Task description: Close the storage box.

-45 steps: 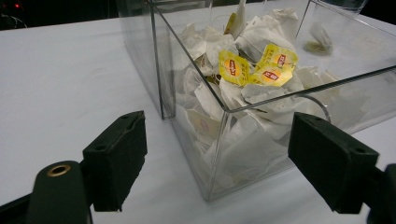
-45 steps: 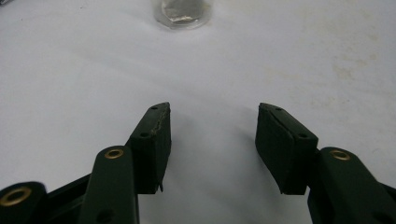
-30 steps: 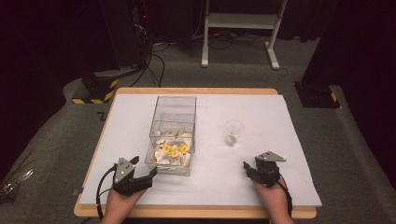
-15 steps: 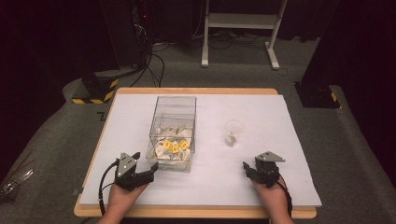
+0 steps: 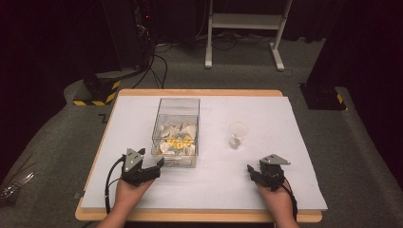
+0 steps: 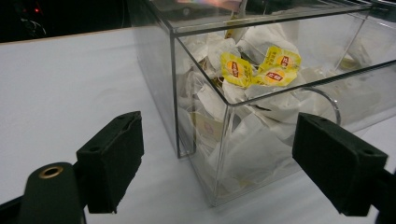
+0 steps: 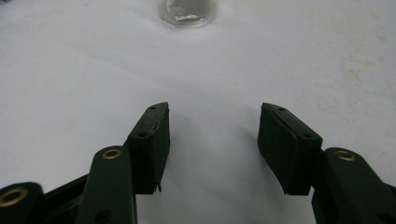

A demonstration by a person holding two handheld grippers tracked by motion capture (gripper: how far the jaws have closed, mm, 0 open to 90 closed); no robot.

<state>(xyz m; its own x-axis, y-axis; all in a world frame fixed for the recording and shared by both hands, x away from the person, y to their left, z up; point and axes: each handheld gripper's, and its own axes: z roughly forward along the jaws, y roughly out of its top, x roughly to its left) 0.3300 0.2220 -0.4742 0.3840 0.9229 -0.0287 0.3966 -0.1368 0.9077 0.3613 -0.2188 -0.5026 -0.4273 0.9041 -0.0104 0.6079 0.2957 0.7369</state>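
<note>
While the left gripper [image 5: 159, 164] hovers wide open and empty at the near corner of the clear box [image 5: 176, 130] (packed with tea bags [image 6: 259, 70]) mid-table, the right gripper [image 5: 250, 170], half open, holds nothing near the front edge.

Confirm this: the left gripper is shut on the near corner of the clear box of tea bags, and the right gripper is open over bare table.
Not quite. The left gripper is open: in the left gripper view its pads stand apart from the clear box. The right gripper is open over bare table.
</note>
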